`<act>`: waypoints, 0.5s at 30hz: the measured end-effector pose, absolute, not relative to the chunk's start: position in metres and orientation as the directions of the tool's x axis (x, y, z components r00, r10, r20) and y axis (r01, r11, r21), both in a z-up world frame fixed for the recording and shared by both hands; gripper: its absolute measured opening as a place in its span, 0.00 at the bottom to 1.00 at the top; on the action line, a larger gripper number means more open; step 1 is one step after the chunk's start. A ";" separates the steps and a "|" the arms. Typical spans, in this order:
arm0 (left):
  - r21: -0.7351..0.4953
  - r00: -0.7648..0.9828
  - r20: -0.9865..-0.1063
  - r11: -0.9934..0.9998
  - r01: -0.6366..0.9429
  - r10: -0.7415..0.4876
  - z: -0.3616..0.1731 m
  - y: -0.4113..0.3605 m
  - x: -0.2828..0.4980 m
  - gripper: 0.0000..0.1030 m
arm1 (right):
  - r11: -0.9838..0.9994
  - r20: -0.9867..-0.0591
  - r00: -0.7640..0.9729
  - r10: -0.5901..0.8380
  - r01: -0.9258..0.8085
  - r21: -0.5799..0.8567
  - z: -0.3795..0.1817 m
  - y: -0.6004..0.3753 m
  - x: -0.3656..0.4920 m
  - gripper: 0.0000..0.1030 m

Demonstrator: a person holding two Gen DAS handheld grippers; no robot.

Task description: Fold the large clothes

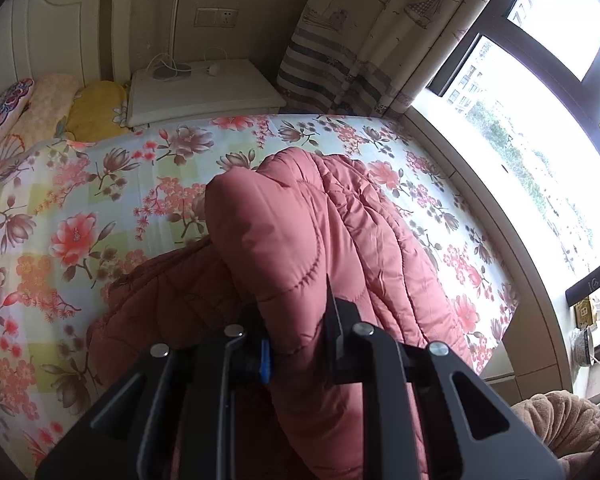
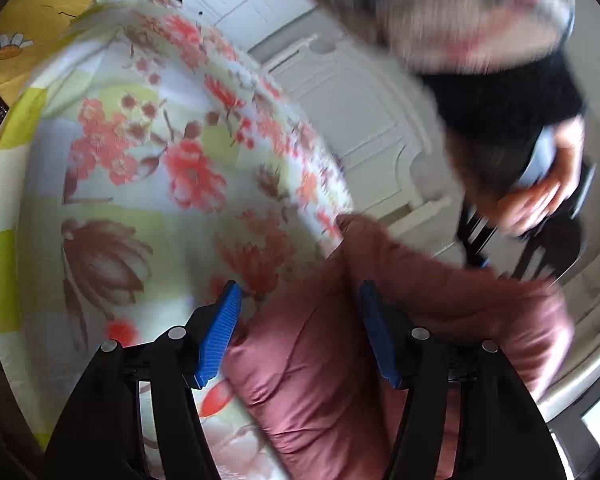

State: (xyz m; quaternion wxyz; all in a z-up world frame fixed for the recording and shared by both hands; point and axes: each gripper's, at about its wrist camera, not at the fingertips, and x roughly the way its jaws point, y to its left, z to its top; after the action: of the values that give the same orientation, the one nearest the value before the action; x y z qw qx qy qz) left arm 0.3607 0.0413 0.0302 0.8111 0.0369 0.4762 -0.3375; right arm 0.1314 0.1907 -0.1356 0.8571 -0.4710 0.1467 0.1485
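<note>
The quilted pink jacket [image 1: 312, 240] lies bunched on the floral bed sheet [image 1: 80, 208], a thick fold pinched tight in the left gripper [image 1: 300, 344], while the right gripper [image 2: 300, 320] has 2 blue pads [image 2: 220, 336] straddling another padded fold; whether they press it I cannot tell. The slippery padding could slide out if lifted unevenly. Only the right view shows the person's hand [image 2: 540, 196]; only the left shows the window [image 1: 540, 120].

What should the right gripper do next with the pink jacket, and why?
Probably close the right gripper fully: the pink quilted jacket bulges between its blue pads, but a firm pinch is not clear. The left gripper already clamps another fold above the floral bedsheet.
</note>
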 end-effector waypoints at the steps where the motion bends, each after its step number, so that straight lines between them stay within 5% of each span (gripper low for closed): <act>1: -0.251 0.332 -0.793 0.771 0.586 -0.511 0.030 0.045 0.358 0.18 | 0.549 -0.428 0.897 0.112 -0.415 -0.725 -0.133 0.184 0.138 0.53; 10: -0.199 0.519 -0.684 0.815 0.544 -0.513 0.023 0.093 0.312 0.18 | 0.650 -0.529 0.847 0.052 -0.431 -0.626 -0.125 0.163 0.164 0.54; 15: -0.423 0.568 -0.534 0.780 0.462 -0.626 -0.022 0.136 0.295 0.18 | 0.657 -0.531 0.846 0.044 -0.425 -0.623 -0.126 0.163 0.164 0.54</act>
State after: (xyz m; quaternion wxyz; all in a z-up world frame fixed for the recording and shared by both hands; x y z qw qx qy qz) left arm 0.2950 0.1361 -0.0220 0.8776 -0.1186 0.3460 -0.3100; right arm 0.1640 0.1628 -0.1258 0.8773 -0.3918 0.2429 0.1335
